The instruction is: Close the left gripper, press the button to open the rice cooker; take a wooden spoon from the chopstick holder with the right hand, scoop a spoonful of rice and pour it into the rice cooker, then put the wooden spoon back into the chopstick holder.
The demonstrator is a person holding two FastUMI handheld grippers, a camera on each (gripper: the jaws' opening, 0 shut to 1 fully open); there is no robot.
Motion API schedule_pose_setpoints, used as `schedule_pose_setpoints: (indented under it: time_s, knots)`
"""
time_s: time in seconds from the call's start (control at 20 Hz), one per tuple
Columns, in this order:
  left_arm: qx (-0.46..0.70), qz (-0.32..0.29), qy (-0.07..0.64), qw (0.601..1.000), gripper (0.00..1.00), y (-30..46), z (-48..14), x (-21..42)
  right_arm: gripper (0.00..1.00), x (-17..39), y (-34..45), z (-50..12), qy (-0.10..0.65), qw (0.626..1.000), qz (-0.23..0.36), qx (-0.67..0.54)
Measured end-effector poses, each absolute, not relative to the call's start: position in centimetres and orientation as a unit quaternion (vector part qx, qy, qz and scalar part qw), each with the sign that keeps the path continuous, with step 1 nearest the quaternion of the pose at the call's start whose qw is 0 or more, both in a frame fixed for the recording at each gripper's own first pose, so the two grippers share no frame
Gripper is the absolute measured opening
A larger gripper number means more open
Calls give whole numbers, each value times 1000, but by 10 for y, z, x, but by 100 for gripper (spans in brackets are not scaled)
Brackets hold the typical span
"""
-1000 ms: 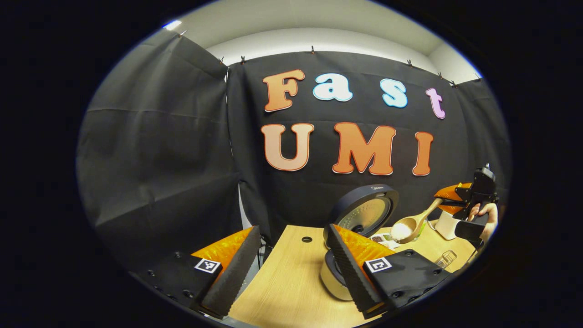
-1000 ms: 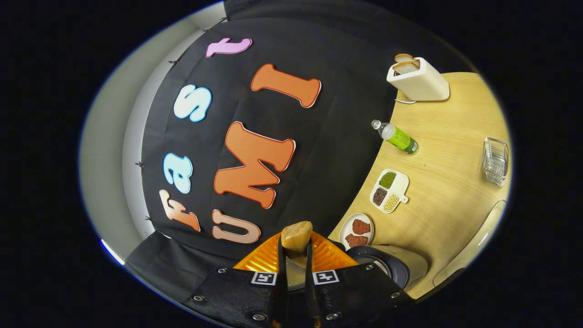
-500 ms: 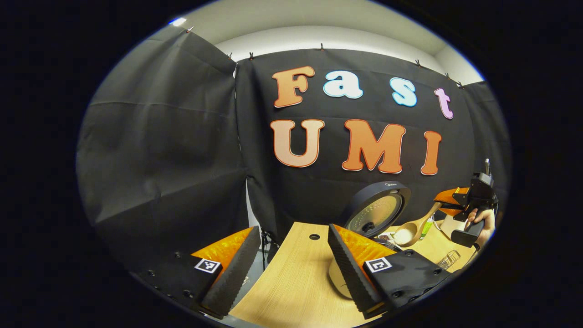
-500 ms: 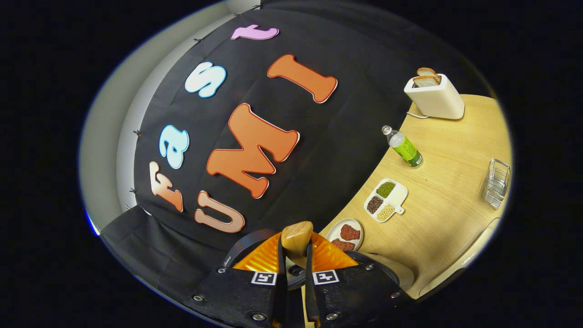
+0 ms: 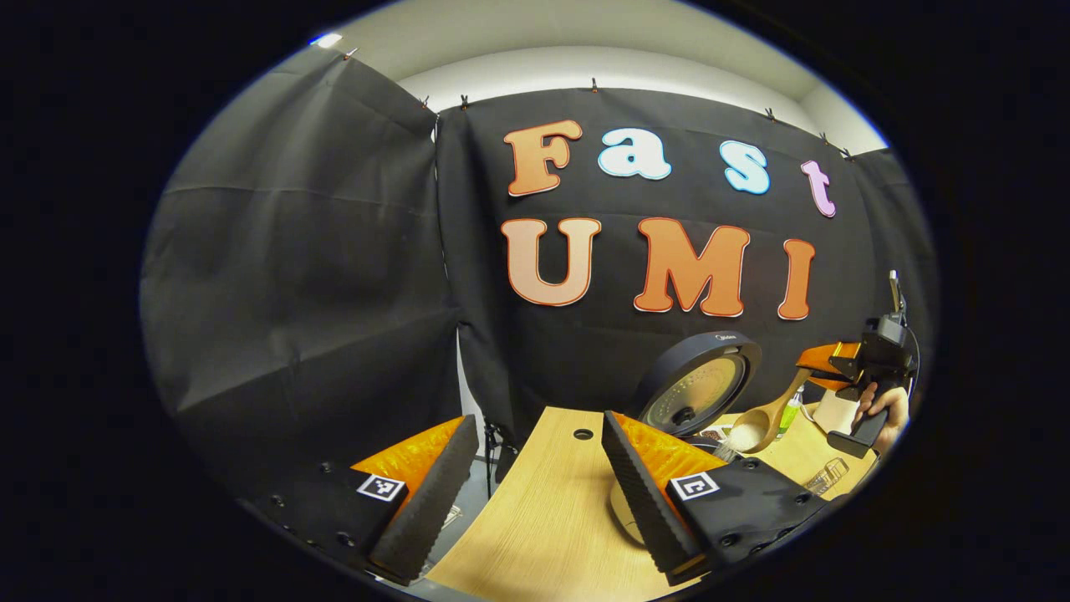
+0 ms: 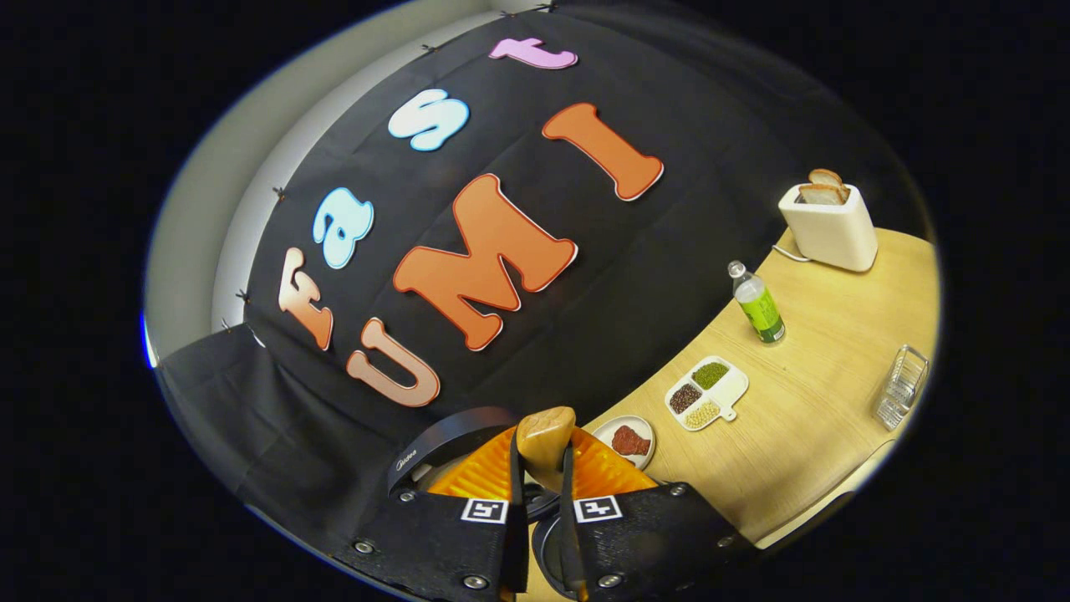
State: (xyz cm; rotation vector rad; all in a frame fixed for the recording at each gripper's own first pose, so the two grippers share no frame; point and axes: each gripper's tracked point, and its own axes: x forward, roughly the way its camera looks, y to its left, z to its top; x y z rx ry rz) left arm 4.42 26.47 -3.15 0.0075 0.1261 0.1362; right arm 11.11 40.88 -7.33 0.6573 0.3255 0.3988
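In the left gripper view the rice cooker's round lid stands open at the right, and its pale body is mostly hidden behind my own finger. My left gripper is open and holds nothing, low over the table to the cooker's left. Farther right, my right gripper holds the wooden spoon slanting down, its bowl heaped with white rice just beside the lid. In the right gripper view my right gripper is shut on the spoon's handle, with the cooker lid right below it.
The wooden table carries a plate of meat, a divided dish of beans, a green bottle, a toaster with bread and a wire holder. A hand grips the right gripper. A hole marks the tabletop.
The right gripper has rolled and brought the rice-filled spoon lower, closer to the open cooker. The left gripper has drifted left, away from the cooker, staying open.
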Motion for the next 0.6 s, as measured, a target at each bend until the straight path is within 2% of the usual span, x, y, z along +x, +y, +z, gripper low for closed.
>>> schedule_pose_setpoints:
  time_s: [0.55,0.6]
  knots:
    - [3,75,61,995,98,271,-31,44,14,95,438,-61,119,938,244,215]
    - [4,77,62,995,97,272,-32,44,10,92,441,-60,117,939,248,206]
